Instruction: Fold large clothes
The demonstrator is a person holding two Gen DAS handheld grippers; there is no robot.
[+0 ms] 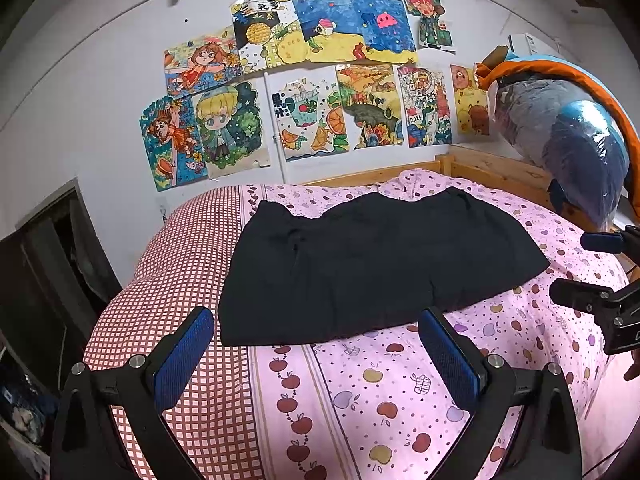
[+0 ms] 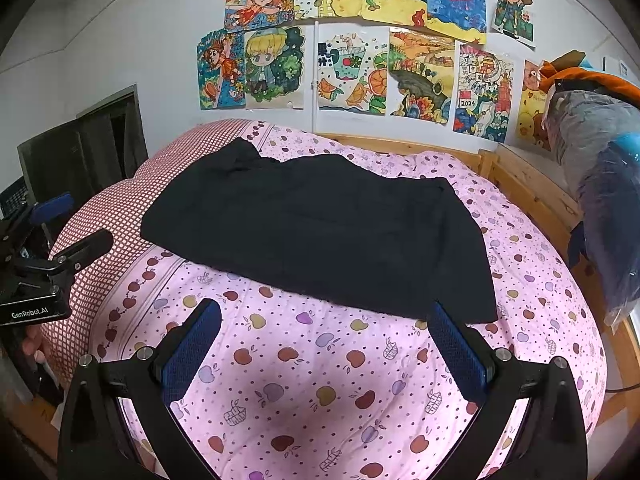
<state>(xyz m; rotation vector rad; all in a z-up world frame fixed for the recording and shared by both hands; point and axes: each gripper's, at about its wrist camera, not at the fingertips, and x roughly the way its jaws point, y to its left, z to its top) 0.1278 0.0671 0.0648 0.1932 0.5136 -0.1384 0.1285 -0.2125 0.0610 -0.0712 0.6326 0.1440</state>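
Broadly, the view ahead of both tools is filled by a bed [image 1: 400,392] covered in a pink fruit-print quilt, with a red-checked panel on the side beyond the left tool. Behind it, a wall hung with coloured drawings [image 1: 320,80] is seen, and a plastic-wrapped bundle [image 1: 568,140] is propped on the wooden frame past the right tool.

Spread on the quilt just ahead of both tools is a black garment [image 1: 372,260], lying roughly flat as a wide slab with a few shallow ridges; it appears already doubled over, though its layers cannot be told apart in the dark cloth. Its near hem lies just in front of the left tool [image 1: 316,364], and its near corner is just beyond the right tool [image 2: 324,348].

Both tools are released, jaws spread wide with nothing between the blue pads, and neither is touching the cloth.

The garment is judged soft, limp and light, likely to sag and slide over the quilt rather than keep shape. It would best be pinched at the two near corners through all layers, so that the edge can be carried over evenly.
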